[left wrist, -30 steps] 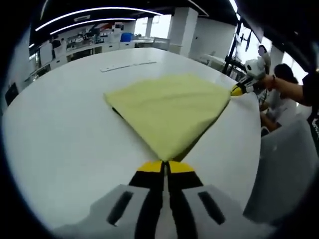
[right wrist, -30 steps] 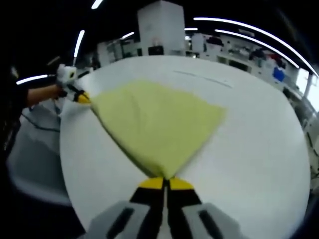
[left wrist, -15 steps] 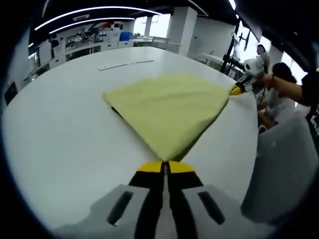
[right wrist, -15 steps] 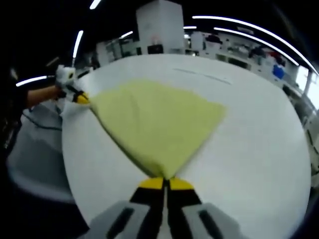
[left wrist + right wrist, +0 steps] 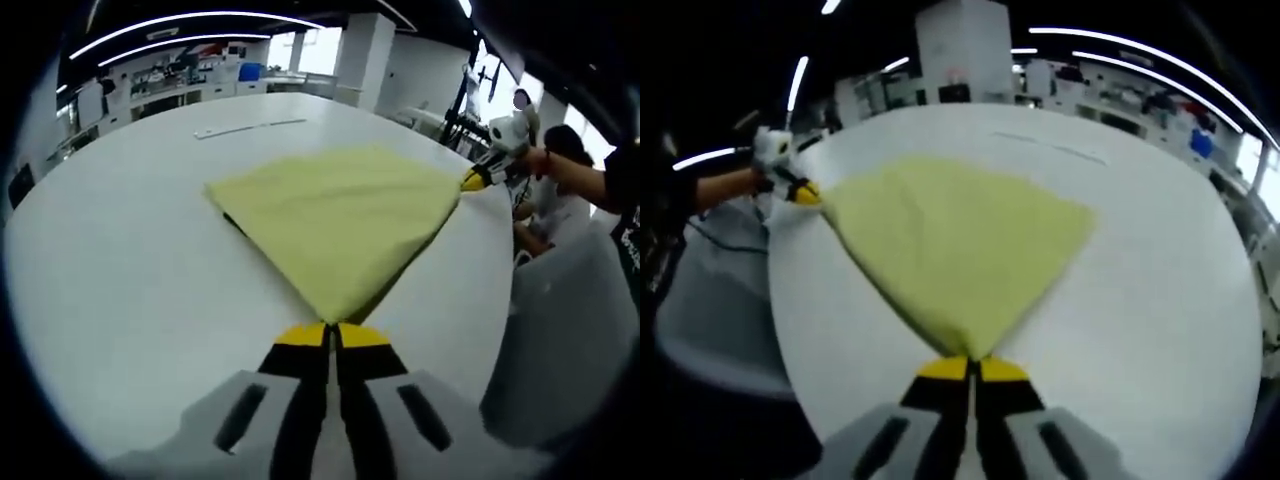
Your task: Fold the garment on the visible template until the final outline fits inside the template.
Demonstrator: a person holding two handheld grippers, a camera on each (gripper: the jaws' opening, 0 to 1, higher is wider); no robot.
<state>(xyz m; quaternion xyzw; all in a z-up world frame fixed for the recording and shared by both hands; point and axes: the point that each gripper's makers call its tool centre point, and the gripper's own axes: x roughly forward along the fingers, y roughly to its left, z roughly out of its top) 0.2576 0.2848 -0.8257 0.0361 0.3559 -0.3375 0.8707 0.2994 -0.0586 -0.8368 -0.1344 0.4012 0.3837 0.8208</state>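
Note:
A pale yellow garment [image 5: 335, 215] lies spread on the round white table [image 5: 120, 290], pulled taut between two of its corners. My left gripper [image 5: 330, 335] is shut on the near corner in the left gripper view. The right gripper [image 5: 478, 180] comes into that view at the far right, pinching the opposite corner, with a hand behind it. In the right gripper view the same garment [image 5: 960, 245] fans out from my right gripper [image 5: 973, 368], which is shut on its corner. The left gripper [image 5: 803, 192] holds the far left corner there. A dark strip shows under the cloth's left edge [image 5: 236, 225].
A thin pale strip [image 5: 250, 128] lies on the far side of the table. A seated person [image 5: 565, 190] and a grey chair [image 5: 565, 340] are beyond the table's right edge. Benches and shelves stand at the back of the room.
Both views have shifted only slightly. The garment stays stretched between the two shut grippers, with no visible fold made.

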